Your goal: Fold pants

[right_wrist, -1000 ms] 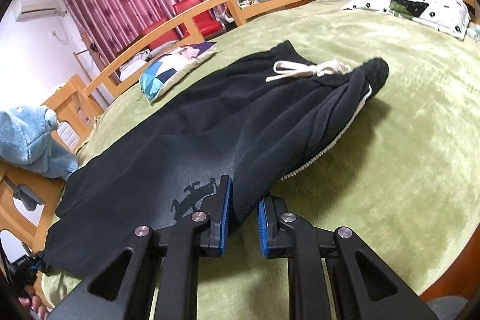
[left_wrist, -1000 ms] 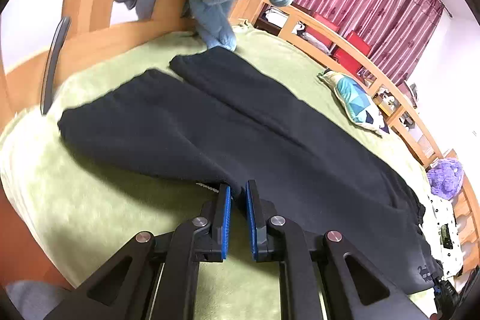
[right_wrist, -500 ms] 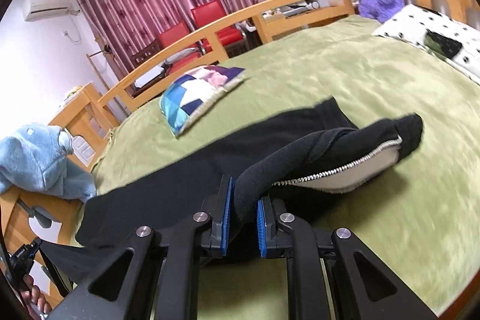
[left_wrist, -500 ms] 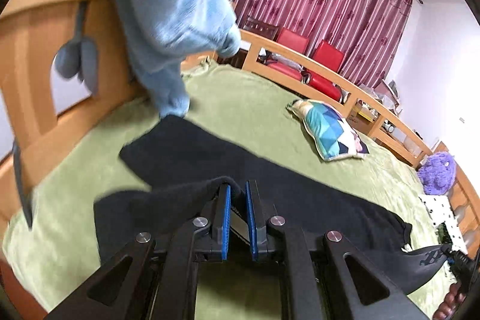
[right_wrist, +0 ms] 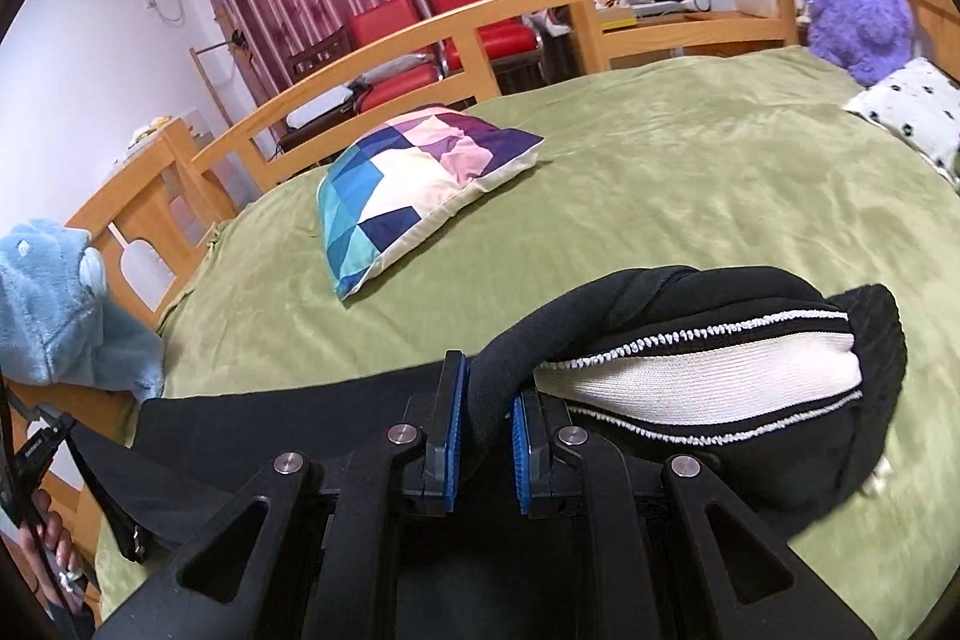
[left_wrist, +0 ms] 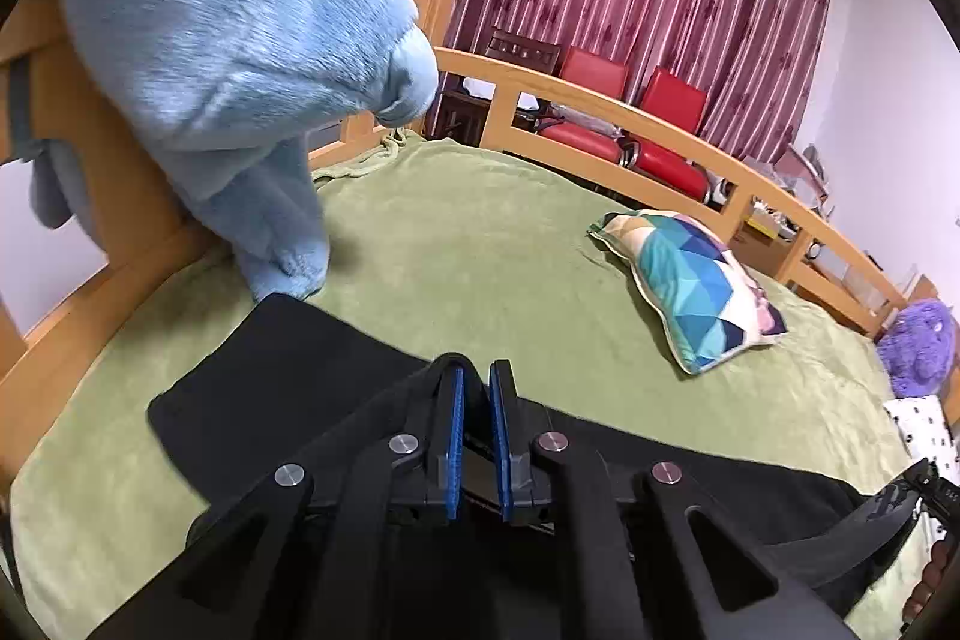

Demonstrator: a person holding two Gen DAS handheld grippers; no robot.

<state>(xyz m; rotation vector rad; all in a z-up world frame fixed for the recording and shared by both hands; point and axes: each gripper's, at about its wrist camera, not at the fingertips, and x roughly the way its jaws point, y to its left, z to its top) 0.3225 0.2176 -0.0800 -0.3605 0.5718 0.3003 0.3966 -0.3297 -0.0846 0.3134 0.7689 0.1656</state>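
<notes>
1. The black pants [left_wrist: 288,388] are being carried across the green bed [left_wrist: 480,244]; a second ago they were lying flat with both legs side by side, and now one leg is being drawn over the other, away from the near edge.
2. The left hand-held gripper [left_wrist: 477,436] is being kept clamped on a thin fold of the leg fabric, its blue pads nearly touching.
3. The right hand-held gripper [right_wrist: 485,436] is being kept pinched on a thicker roll of cloth at the waist end, the jaws standing slightly wider because of the bulk.
4. By judgement, the lengthwise fold is under way and not yet laid down; the edges are yet to be aligned.
5. The pants are being shown as a soft, heavy, matte knit; at the waist the white inner lining [right_wrist: 690,370] with zigzag stitching is being exposed, bulging in a rounded pouch.
6. The bed cover is being seen as a short-pile fleece, lightly creased.
7. A patchwork pillow [right_wrist: 420,178] is lying well apart from the pants; a blue plush toy [left_wrist: 240,40] is hanging at the wooden bed frame, just beside the leg end.
</notes>
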